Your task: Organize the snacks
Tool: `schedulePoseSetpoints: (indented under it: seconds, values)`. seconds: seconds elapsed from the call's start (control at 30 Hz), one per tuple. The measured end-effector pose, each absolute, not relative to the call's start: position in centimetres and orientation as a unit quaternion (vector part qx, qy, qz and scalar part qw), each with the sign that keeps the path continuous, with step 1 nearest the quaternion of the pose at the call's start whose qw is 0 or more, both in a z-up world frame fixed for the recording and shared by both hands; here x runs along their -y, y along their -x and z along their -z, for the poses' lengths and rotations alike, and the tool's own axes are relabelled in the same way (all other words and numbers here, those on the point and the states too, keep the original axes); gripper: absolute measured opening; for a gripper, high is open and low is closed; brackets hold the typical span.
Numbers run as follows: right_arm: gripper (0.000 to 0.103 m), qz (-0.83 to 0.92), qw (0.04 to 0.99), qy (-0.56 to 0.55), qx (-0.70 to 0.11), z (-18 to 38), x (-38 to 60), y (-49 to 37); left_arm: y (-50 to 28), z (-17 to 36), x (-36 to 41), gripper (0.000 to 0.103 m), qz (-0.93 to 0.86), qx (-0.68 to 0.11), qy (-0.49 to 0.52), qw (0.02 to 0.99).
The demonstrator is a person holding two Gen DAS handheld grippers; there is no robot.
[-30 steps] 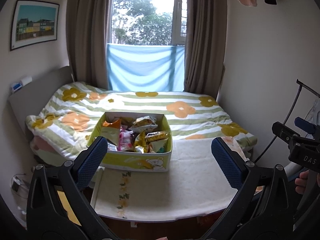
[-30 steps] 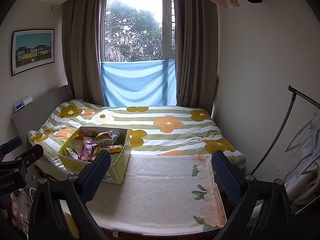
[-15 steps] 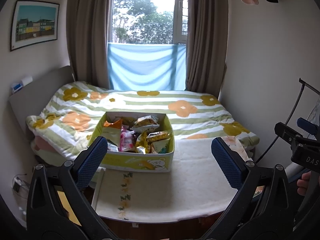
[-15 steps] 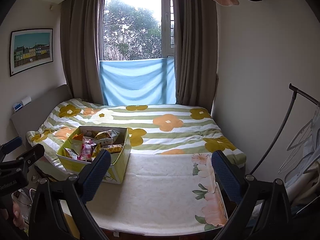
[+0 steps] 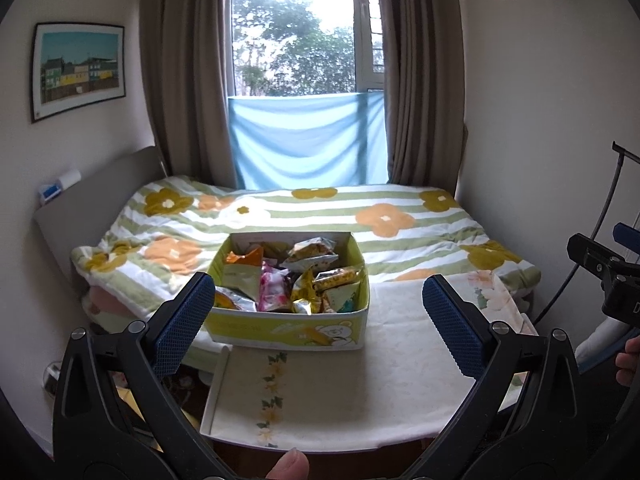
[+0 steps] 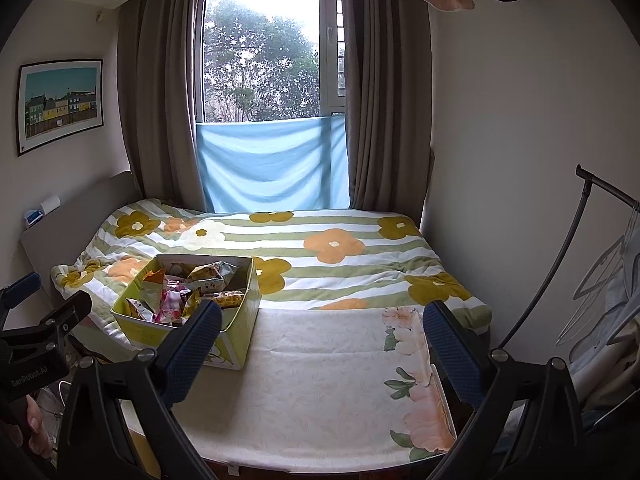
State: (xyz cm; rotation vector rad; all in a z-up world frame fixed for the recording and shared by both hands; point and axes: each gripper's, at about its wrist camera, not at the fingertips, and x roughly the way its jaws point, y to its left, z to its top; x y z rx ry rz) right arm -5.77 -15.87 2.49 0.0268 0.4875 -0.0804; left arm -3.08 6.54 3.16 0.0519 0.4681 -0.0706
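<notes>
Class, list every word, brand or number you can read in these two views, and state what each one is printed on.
"GenRobot.AI": on the black body of the left gripper, seen in the right wrist view.
"D": the start of a cut-off word on the black body of the right gripper, in the left wrist view.
Yellow-green cardboard snack box, with its bear picture: print too blurred to read.
Snack packets: unreadable.
Framed picture of coloured houses: no legible text.

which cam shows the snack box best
The left wrist view: the snack box sits near centre, its open top and front face showing, the packets inside distinct. The right wrist view has the box off to the left, seen from a corner and partly hidden behind a finger.
</notes>
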Motion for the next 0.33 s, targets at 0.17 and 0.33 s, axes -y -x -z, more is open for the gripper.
schedulePoseSetpoints:
  seconds: [0.17, 0.33]
  values:
    - [0.100, 0.039, 0.969, -0.014, -0.242, -2.48, 15.92, 5.81, 2.76, -2.85, -6.82, 0.103, 0.034, -0.233, -0.021, 0.972]
    - [0.100, 0.039, 0.968, -0.015, -0.247, -2.50, 15.80, 5.45, 2.17, -2.67, -7.04, 0.103, 0.033, -0.236, -0.020, 0.971]
